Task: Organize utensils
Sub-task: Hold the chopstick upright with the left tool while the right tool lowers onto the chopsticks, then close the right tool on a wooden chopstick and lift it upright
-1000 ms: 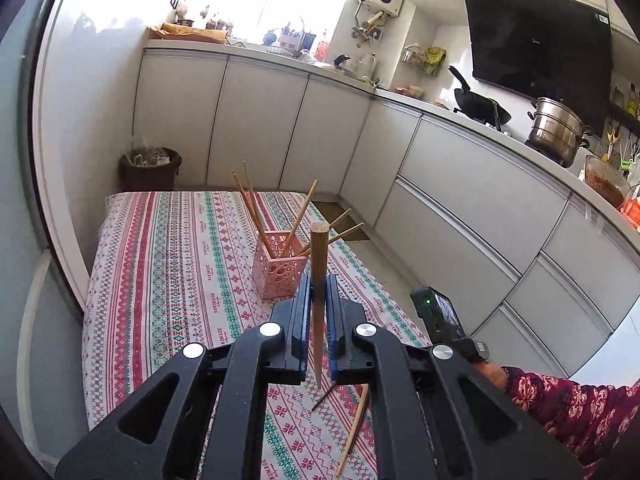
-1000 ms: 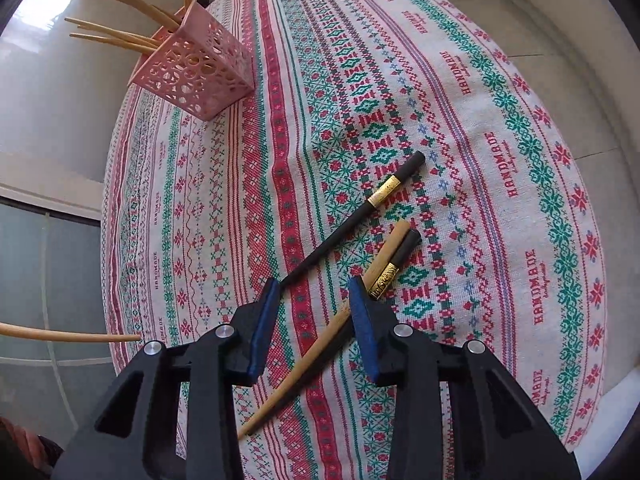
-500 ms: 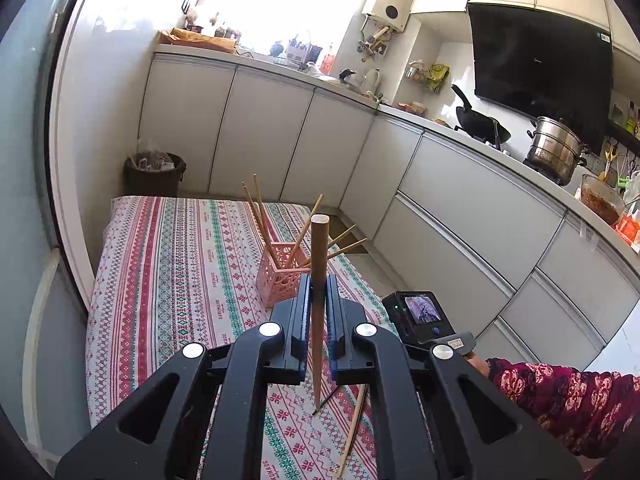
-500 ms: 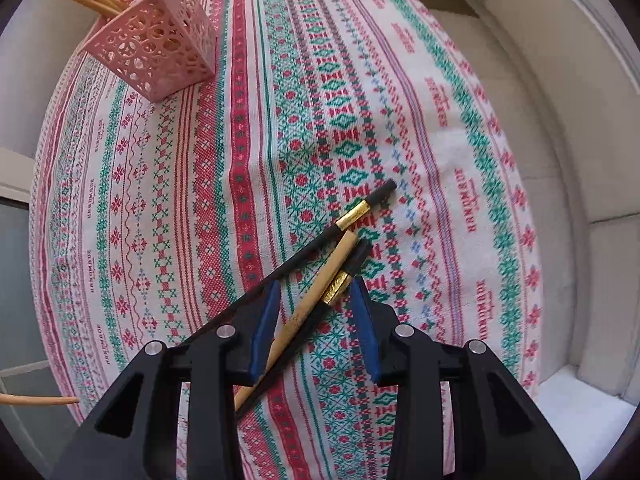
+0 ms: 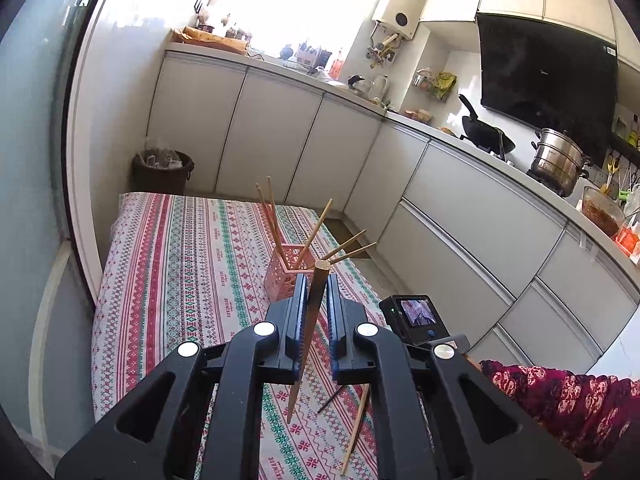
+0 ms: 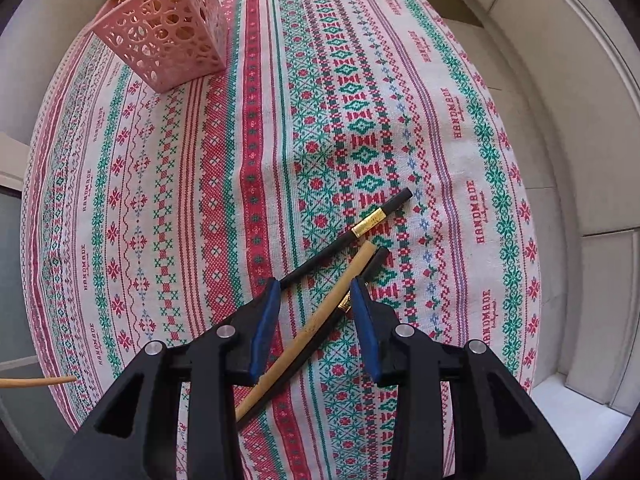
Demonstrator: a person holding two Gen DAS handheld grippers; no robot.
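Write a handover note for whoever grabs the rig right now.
Left gripper: shut on a wooden chopstick, held near upright short of the pink holder.
Right gripper: open, fingers straddling a bamboo chopstick on the tablecloth, with two black chopsticks beside it.
Done: several chopsticks stand in the holder.
Left: drop in the held one, then the three on the cloth.

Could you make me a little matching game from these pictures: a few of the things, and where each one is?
Things:
1. bamboo chopstick
2. pink basket
3. black chopstick with gold band
4. steel pot

Places:
A. on the stove by the kitchen counter
B. lying flat on the tablecloth
C. between the fingers of the left gripper
D. standing on the tablecloth, holding chopsticks

Pairs: 1-C, 2-D, 3-B, 4-A
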